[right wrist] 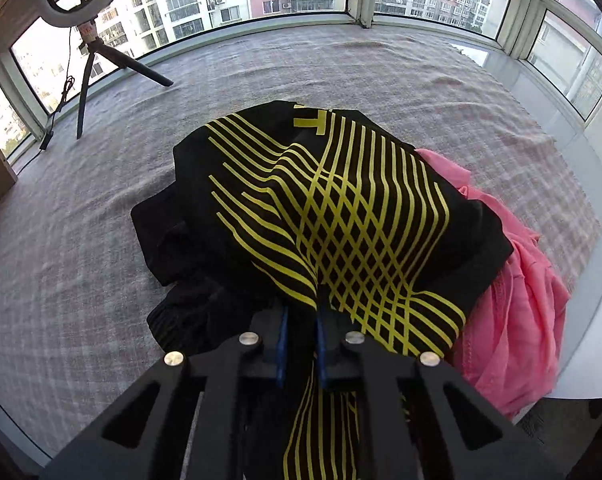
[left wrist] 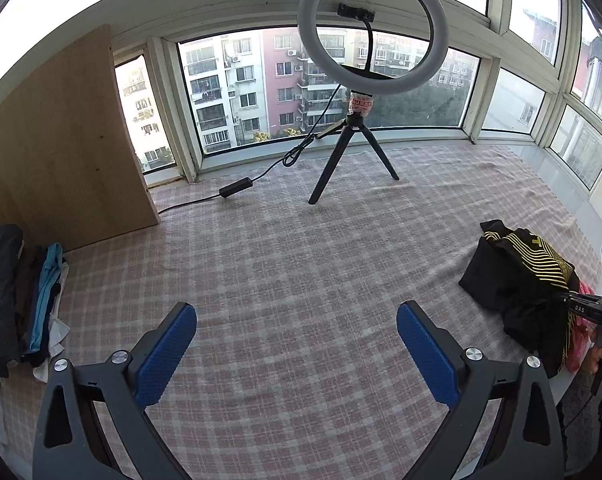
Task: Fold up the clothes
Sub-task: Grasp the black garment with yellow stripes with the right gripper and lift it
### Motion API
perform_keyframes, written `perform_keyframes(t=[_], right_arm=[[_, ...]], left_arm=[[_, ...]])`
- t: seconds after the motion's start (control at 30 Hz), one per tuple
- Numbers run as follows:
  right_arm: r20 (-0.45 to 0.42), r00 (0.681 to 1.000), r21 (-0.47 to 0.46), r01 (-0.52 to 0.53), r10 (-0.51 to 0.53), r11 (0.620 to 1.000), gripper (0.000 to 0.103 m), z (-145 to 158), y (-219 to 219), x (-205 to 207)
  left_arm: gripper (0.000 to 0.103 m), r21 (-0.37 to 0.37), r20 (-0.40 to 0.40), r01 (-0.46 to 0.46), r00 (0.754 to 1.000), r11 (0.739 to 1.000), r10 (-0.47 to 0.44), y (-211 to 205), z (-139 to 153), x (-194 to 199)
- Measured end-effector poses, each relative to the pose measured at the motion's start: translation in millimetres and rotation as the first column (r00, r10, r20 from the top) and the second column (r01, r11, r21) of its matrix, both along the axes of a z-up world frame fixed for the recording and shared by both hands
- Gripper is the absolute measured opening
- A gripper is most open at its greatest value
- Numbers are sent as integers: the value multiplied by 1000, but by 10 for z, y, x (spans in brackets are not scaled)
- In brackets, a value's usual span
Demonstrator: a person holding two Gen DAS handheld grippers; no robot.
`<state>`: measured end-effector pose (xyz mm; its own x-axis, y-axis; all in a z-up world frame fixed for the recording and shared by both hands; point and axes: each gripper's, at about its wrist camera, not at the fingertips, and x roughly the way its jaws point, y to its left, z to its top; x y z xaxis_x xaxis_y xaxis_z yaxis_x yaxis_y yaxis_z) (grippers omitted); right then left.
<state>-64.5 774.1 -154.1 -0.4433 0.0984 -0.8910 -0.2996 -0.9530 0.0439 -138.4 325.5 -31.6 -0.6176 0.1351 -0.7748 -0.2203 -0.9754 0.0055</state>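
I had the right gripper (right wrist: 301, 320) clamped on the shirt (right wrist: 341, 208), its blue pads (right wrist: 281, 340) pinching a ridge of the black, yellow-striped cloth near the hem side closest to me. I took that grip, I judge, so I could lift the shirt off the heap and carry it to open ground for folding.

The shirt sat crumpled near the right edge of the checked cover (left wrist: 293, 264), draped partly over a pink garment (right wrist: 517, 280) that lay under it and spilled toward that same edge. That overlap mattered: a pull straight up might drag the pink one along.

My left gripper (left wrist: 297, 352) hung wide apart and held nothing, above the bare middle of the cover, well apart from the shirt. I kept it there, I think, to be ready to catch a second corner once the shirt came across.

A stack of folded clothes (left wrist: 41, 304) lay by the left edge, beside a wooden board (left wrist: 61, 140). The ring light (left wrist: 373, 28) stood at the far edge, clear of the working area.
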Motion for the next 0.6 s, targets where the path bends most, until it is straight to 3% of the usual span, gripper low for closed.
perform_keyframes(t=[0.13,0.3,0.5,0.6], right_arm=[[-143,989,-130,30,-49,991,8,532,158,115],[-332,939,-210,21,-92,977,7,1433,131,205],[-520,853,-162,-158,52,974,7,2444,-606,213],[-552,817,-121,-277,168,953,7,2670,-1236,98]], left_arm=[[101,-2,-4,-4,1000,1000,4,-123,8,16],[101,15,-30,-19,999,1000,19,-356,113,34],[101,48,-76,-52,996,997,55,-795,291,122],[101,65,-99,-79,991,995,85,-1074,384,201]])
